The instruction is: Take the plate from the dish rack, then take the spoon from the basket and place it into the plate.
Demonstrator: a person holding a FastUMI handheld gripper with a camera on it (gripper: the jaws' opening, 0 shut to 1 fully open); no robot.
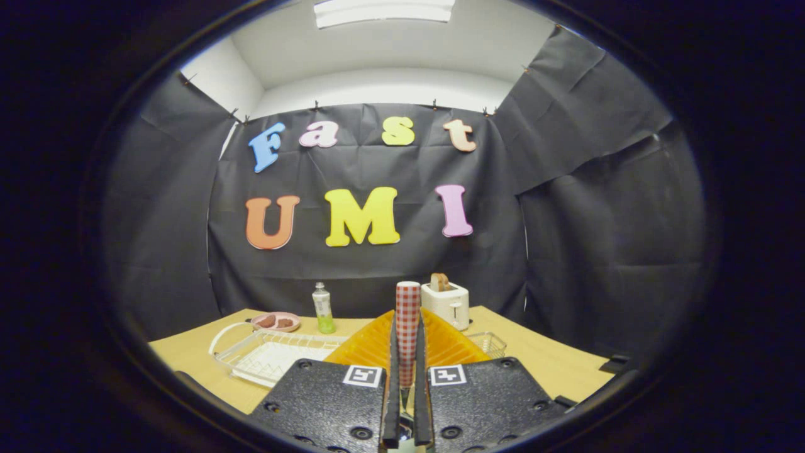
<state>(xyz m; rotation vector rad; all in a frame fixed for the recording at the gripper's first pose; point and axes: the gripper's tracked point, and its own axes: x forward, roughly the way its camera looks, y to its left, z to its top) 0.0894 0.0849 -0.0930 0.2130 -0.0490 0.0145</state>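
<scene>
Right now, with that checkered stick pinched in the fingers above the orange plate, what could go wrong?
1. The fingers pinch only the spoon's lower end, so its tall checkered handle might tilt or slip.
2. The plate lies just ahead beside the rack; a drop too soon could miss it.
3. Swinging far forward could reach the toaster or bottle.

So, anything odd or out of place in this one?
Nothing spilled or broken. The hand-held gripper is shut on a checked-handled spoon, held upright above an orange plate. The white rack, pink dish, bottle and toaster with toast all stand in order on the table.
</scene>
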